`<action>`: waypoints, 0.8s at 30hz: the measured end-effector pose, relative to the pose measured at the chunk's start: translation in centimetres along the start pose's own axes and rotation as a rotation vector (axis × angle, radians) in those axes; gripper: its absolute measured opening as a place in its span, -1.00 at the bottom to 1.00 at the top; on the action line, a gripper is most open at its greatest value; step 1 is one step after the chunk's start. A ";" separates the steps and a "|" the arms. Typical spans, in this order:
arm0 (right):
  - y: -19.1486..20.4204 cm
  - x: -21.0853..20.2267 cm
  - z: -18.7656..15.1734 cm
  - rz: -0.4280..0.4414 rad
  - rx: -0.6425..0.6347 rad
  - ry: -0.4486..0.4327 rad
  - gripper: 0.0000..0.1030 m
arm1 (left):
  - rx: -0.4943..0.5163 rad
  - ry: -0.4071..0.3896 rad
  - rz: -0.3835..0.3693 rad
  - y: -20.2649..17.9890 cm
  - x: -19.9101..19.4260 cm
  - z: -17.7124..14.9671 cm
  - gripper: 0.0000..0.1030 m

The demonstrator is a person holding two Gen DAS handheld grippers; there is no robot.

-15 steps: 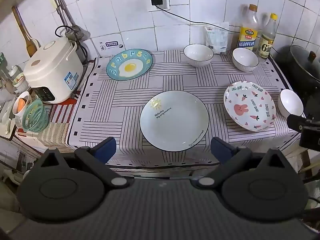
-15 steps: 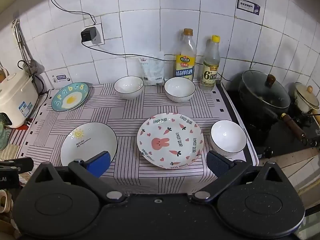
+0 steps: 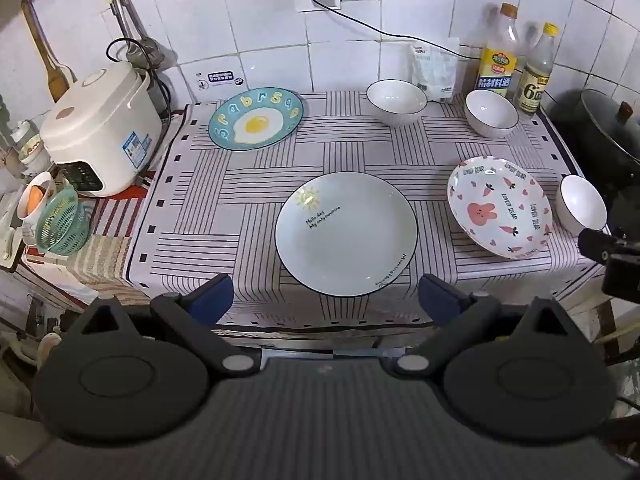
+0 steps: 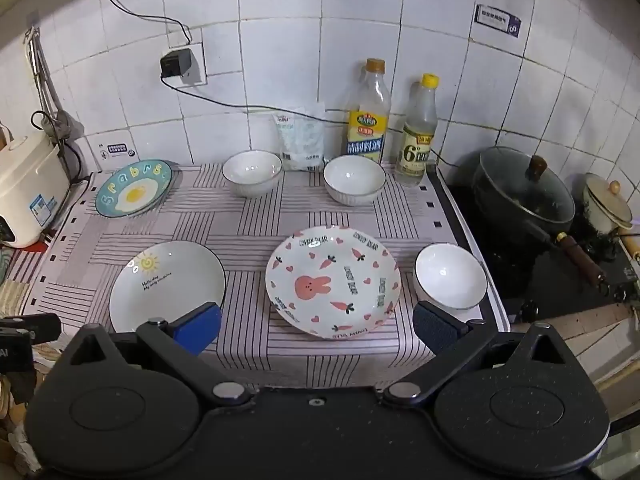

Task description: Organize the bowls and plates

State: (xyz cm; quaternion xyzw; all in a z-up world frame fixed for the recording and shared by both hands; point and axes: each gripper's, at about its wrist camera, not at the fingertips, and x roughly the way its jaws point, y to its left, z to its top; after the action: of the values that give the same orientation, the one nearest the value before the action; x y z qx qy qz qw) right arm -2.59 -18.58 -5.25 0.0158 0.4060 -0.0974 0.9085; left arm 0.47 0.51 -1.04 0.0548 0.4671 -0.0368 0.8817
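A: Any change against the frames half a second back?

B: Practically none. Both views match them: three plates and three bowls all sit where they were on the striped cloth [image 3: 256,184]. No dish has been touched.

A: Fingers?

B: Left gripper [image 3: 326,298] spread wide, nothing between the pads; it hangs over the near edge of the counter, in line with the sun plate [image 3: 346,234]. Right gripper [image 4: 316,326] likewise spread wide and empty, just short of the rabbit plate [image 4: 333,282].

A: Layout of the rest?

B: Egg plate [image 3: 256,124] at the back left, near the rice cooker [image 3: 102,136]. Two bowls at the back, left one [image 3: 397,102] and right one [image 3: 491,113], in front of the bottles [image 3: 496,62]. Third bowl [image 4: 450,276] just right of the rabbit plate, close to the cloth's edge.

A: Meaning for the task?

B: Judgement: sorting not yet begun. Each gripper looks lined up on its nearest plate; stacking plates, then nesting bowls, seems the likely order.
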 end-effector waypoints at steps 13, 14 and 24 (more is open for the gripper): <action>0.5 0.4 -0.1 -0.016 -0.031 0.028 1.00 | 0.020 0.019 -0.039 -0.7 0.5 -0.4 0.96; 0.5 0.4 -0.1 -0.017 -0.034 0.030 1.00 | 0.017 0.025 -0.043 -0.7 0.6 -0.4 0.96; 0.6 0.3 -0.1 -0.023 -0.050 0.050 1.00 | 0.015 0.076 -0.041 -0.6 1.4 -1.0 0.96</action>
State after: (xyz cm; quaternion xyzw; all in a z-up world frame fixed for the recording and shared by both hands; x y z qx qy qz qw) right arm -2.32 -18.05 -5.54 -0.0091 0.4312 -0.0973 0.8970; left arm 0.36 0.03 -2.84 0.0530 0.5010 -0.0562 0.8620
